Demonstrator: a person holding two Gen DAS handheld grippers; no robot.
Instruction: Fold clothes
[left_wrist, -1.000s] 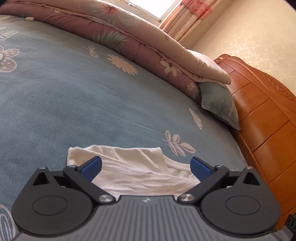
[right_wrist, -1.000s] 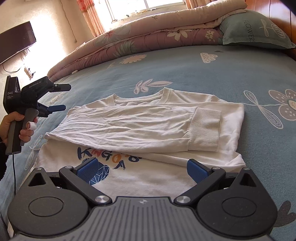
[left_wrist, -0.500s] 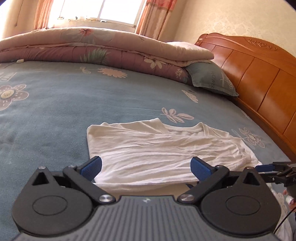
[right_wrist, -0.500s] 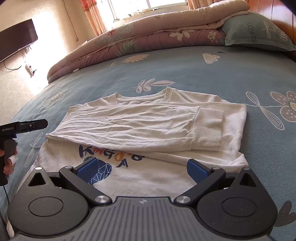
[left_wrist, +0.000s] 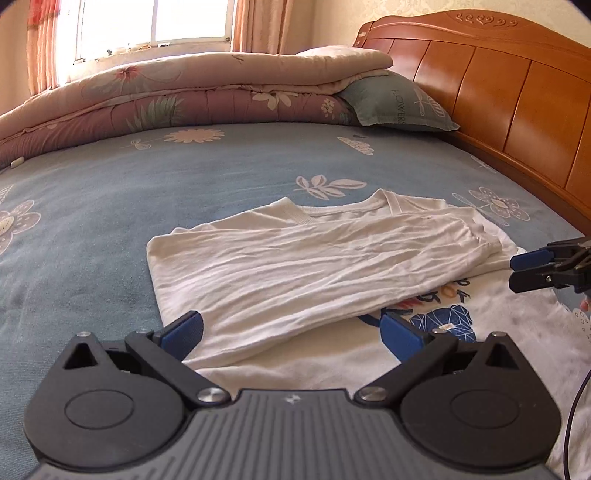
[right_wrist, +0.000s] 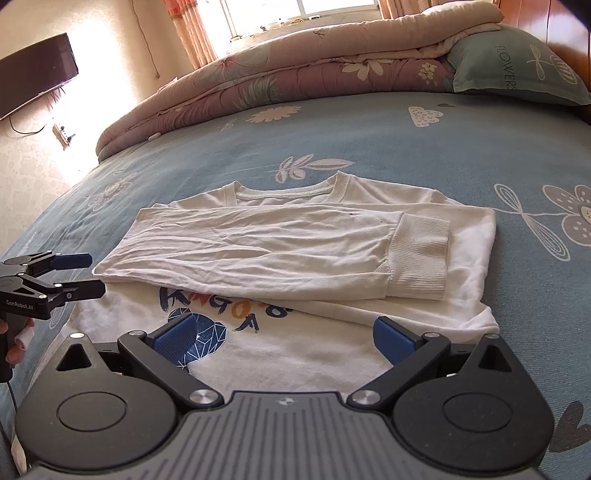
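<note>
Your left gripper (left_wrist: 290, 332) and right gripper (right_wrist: 286, 338) both hang with jaws spread wide, empty, over the white sweatshirt (right_wrist: 295, 243) lying sleeve-folded on the blue bedsheet (right_wrist: 424, 147)

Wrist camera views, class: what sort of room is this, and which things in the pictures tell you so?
Most likely a home bedroom. A wide bed with a wooden headboard fills the view, a folded quilt and a pillow lie at its far side, and a curtained window is behind.
</note>
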